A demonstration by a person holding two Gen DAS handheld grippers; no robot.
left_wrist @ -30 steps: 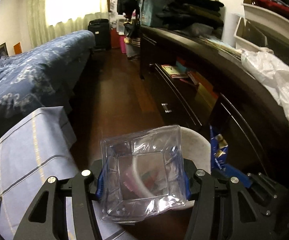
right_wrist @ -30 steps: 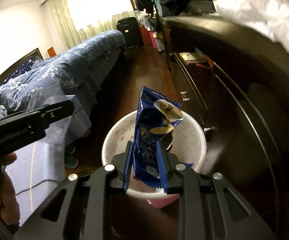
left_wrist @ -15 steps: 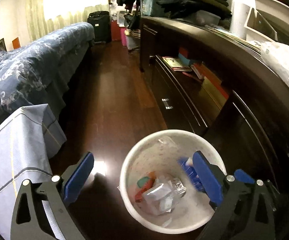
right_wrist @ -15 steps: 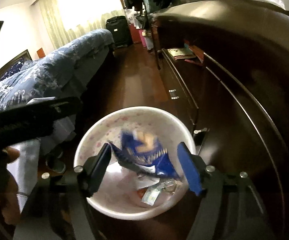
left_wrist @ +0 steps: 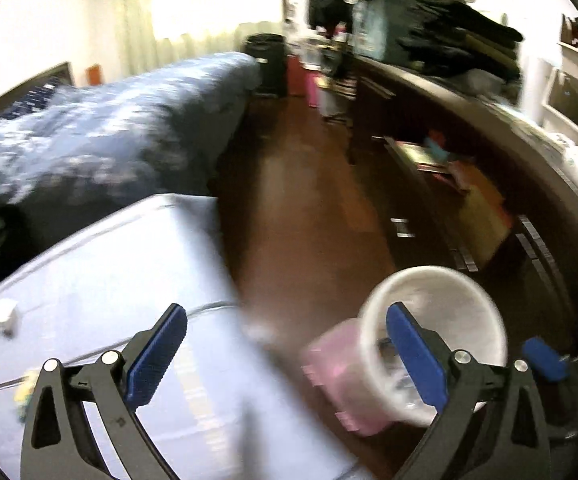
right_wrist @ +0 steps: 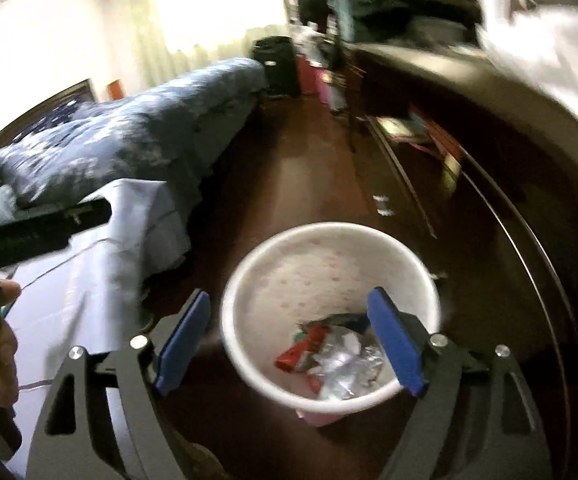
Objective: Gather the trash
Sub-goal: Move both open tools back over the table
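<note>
The white bin [right_wrist: 331, 312] stands on the dark floor [right_wrist: 309, 184], right under the right tool [right_wrist: 289, 338]. That tool's blue pads are wide apart and opening more, with nothing pinched between them. The trash [right_wrist: 329, 352], a red wrapper and shiny crumpled bits, lies at the bottom of the bin. The left tool [left_wrist: 287, 354] is spread wide too and holds nothing. In its view the bin [left_wrist: 435, 320] sits low on the right, partly behind the right pad. Both views are blurry, so small things are hard to make out. A pale blue cloth [left_wrist: 109, 280] lies near on the left, with a bed [left_wrist: 109, 128] far behind it. A dark cabinet [right_wrist: 509, 180] runs along the right.
</note>
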